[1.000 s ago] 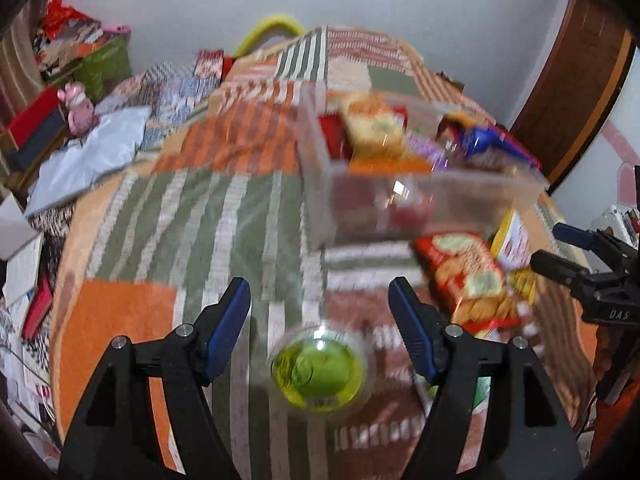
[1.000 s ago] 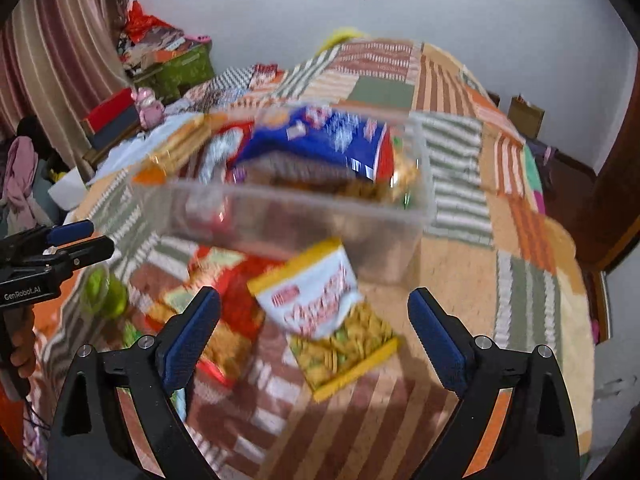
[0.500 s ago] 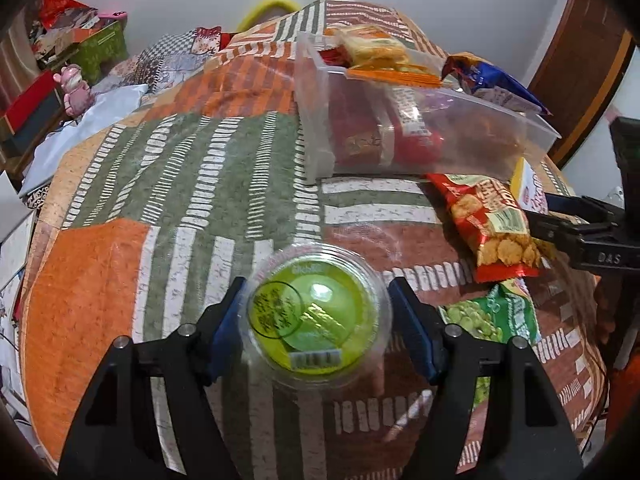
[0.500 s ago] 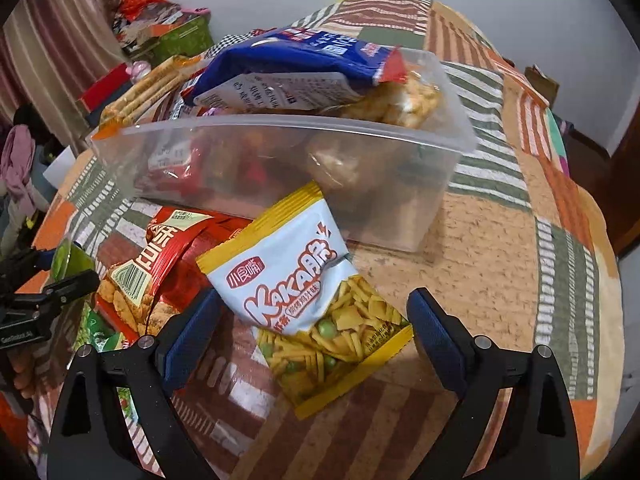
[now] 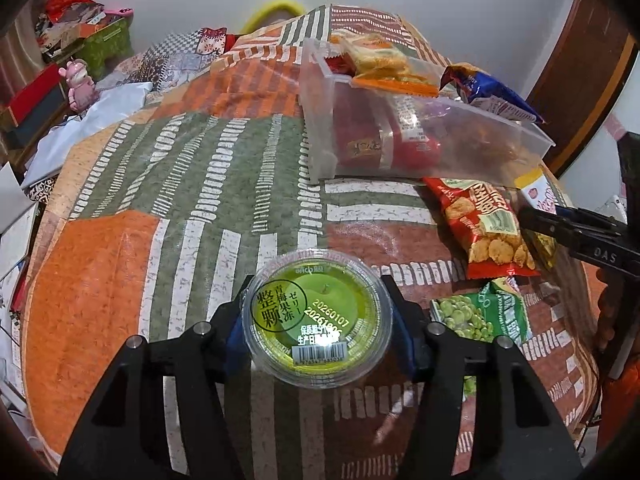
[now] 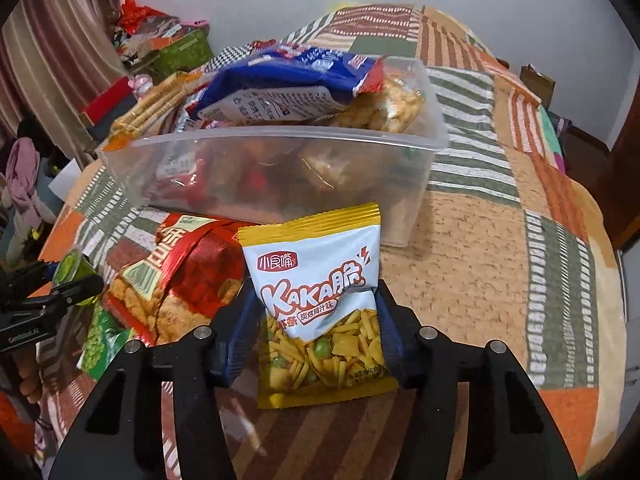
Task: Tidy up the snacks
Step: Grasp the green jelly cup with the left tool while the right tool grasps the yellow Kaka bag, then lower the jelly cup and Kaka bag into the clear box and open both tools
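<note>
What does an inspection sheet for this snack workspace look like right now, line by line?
Surface: patchwork bedspread, orange, green and brown patches.
Job's things: clear plastic bin heaped with snacks, a blue bag on top; green jelly cup; white and yellow KAKA packet; red snack bag and green pea bag lying loose in front of the bin.
Clutter: pink toy, boxes and papers beside the bed.
Grippers: left tongs closed on the jelly cup; right tongs closed on the KAKA packet.
Cables: nothing seen.
Surroundings: white wall, striped curtain, brown wooden door.
</note>
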A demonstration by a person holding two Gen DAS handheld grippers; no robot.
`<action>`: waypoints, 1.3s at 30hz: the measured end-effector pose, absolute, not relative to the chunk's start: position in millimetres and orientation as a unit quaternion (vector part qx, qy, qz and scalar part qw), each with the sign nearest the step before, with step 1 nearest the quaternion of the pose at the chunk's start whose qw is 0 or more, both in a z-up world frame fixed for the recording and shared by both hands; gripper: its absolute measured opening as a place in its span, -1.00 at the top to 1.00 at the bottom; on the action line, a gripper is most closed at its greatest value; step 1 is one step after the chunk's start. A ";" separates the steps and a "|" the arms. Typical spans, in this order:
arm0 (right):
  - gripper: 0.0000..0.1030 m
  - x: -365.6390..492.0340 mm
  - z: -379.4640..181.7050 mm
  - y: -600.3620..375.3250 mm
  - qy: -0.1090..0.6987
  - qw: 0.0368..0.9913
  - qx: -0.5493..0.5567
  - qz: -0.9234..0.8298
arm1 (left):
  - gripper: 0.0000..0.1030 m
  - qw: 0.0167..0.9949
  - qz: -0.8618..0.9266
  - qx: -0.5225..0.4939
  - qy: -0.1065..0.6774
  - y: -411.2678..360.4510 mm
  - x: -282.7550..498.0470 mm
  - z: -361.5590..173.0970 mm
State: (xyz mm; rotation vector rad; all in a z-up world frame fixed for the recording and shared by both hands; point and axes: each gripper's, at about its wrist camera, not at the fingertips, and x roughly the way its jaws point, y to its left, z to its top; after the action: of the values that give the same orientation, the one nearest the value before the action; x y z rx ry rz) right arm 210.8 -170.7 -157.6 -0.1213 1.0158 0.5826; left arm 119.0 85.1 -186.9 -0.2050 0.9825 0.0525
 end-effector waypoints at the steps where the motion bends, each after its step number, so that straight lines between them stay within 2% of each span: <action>1: 0.00 207.4 -154.7 -172.9 0.475 0.834 -0.055 0.274 | -0.13 0.878 0.025 -0.098 0.468 85.0 118.6 -184.6; 15: 0.01 200.0 -95.8 -181.8 0.411 0.866 -0.023 0.286 | -0.13 0.904 0.012 -0.105 0.415 83.8 128.9 -133.0; 26: 0.01 222.9 -67.4 -167.2 0.369 0.883 -0.013 0.291 | -0.13 0.924 -0.020 -0.101 0.367 71.1 176.0 -88.1; 39: 0.00 270.7 -60.0 -145.0 0.364 0.884 -0.005 0.293 | -0.12 0.920 -0.055 -0.091 0.378 43.7 255.9 -92.0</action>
State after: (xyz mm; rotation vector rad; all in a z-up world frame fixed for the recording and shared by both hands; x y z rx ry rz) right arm 270.7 -145.0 -60.0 -0.0110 0.7586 0.6108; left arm 255.9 43.7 -92.0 -0.1870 0.7769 -0.1133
